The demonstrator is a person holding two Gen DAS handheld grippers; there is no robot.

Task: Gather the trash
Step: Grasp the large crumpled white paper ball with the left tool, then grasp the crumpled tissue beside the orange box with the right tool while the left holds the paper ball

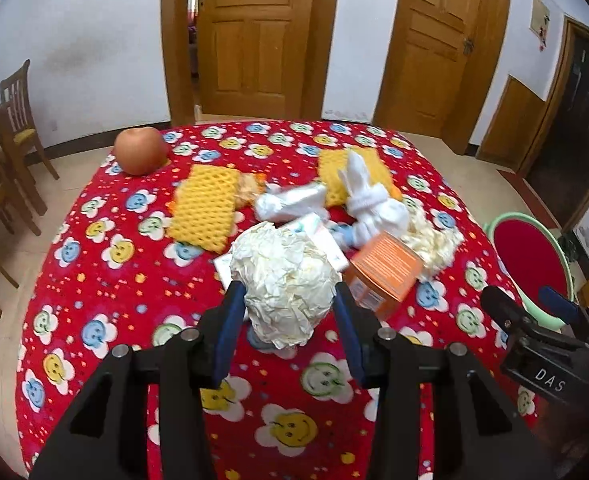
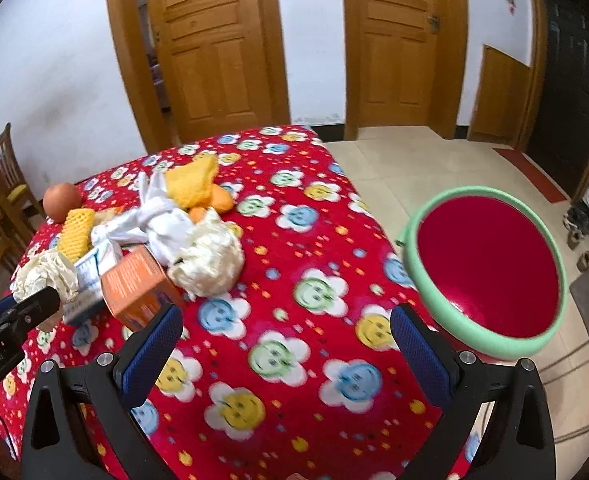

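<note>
The left gripper (image 1: 286,304) fingers hold a crumpled paper ball (image 1: 284,276) between them; the right gripper (image 2: 286,332) fingers stand wide over the tabletop (image 2: 294,360).

Left gripper (image 1: 290,300) clamps crumpled paper ball (image 1: 284,276) above tablecloth (image 1: 94,280), nr orange box (image 1: 386,274).

White walls (image 1: 94,40), two wooden doors (image 1: 254,40), pale tiled floor (image 2: 394,168) — wooden chairs (image 1: 18,120), seemingly several.

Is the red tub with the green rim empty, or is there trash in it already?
Empty, as far as shown. In the right wrist view the tub beside the table shows only its bare red inside.
</note>
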